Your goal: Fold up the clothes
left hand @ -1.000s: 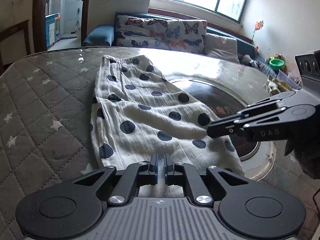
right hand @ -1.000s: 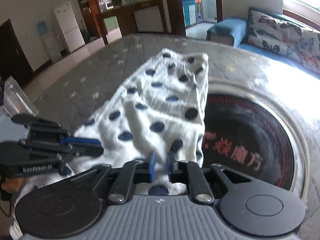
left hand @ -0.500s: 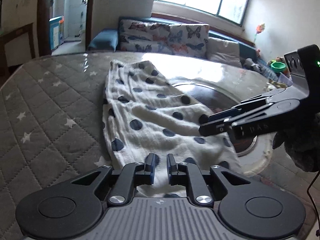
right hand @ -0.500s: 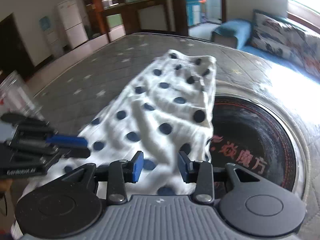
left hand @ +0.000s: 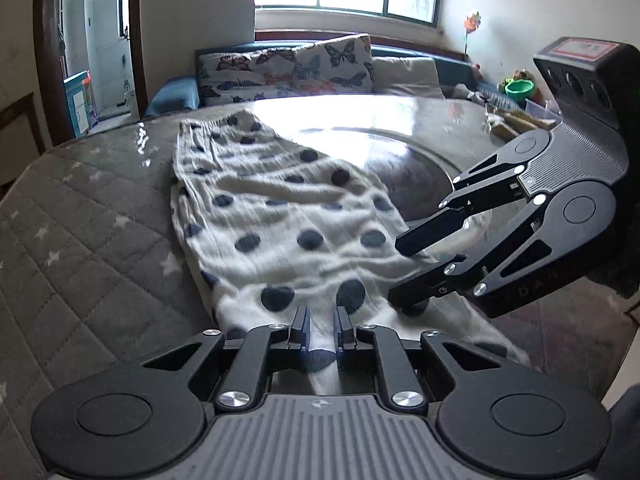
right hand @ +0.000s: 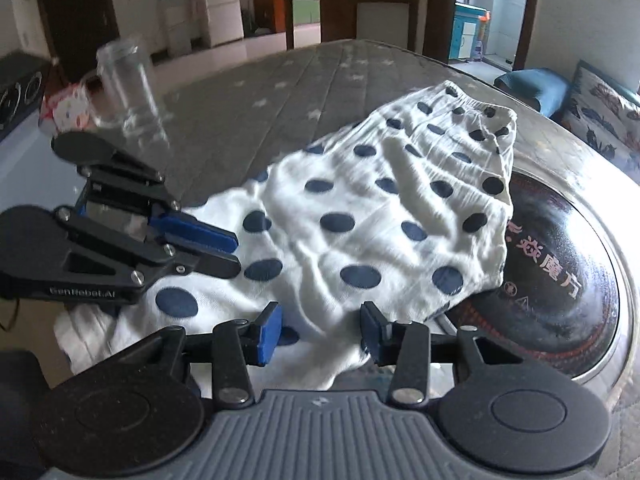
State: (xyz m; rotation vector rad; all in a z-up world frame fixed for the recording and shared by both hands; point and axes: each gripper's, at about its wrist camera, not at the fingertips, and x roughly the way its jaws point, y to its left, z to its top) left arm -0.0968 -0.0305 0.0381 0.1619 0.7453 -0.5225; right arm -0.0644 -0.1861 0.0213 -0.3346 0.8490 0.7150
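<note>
A white garment with dark blue polka dots lies lengthwise on the grey quilted table cover, its elastic waistband at the far end. My left gripper is shut on a bunched fold of the garment's near end, and the cloth funnels in between its pads. From the right wrist view, this gripper reaches in from the left over the garment. My right gripper hovers over the near right edge with its jaws opening; cloth lies below the gap and the pads stand clear of it. It enters the left wrist view from the right.
A round glass turntable with red lettering lies under the garment's right side. A clear glass jar and a printed packet stand near the table's left edge. Behind the table are a sofa with butterfly cushions and a green pot.
The right gripper's jaws have spread apart and let go of the garment's near edge. The left jaws have eased slightly but still hold cloth. Both grippers have shifted sideways along the near end.
</note>
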